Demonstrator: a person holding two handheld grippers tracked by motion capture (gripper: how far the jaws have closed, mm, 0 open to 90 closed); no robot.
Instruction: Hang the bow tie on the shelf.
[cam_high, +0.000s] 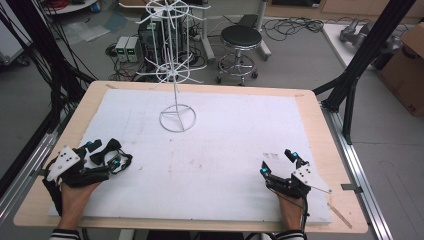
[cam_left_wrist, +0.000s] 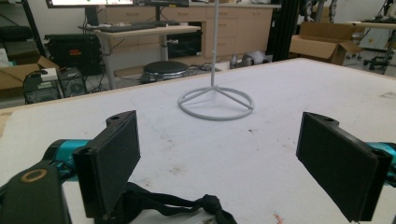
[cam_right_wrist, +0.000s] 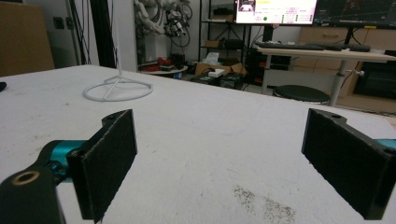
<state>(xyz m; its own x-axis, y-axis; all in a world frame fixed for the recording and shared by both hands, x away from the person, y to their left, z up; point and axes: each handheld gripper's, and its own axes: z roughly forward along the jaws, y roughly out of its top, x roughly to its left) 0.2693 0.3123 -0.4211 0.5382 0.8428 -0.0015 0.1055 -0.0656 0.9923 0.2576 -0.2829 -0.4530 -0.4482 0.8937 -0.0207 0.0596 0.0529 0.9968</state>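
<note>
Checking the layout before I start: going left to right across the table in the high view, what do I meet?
Left gripper → black bow-shaped strap beside it → white wire rack at centre, farther back → right gripper.

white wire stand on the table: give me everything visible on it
The white wire stand looks like thin coated metal: a ring base with spokes lying flat on the white mat, a slim upright pole, and two tiers of radiating hook arms higher up. It stands upright at the far middle of the table, apart from both grippers. Nothing hangs on it and nothing touches it but the mat. The left gripper, jaws open, rests by a black strap.
</note>
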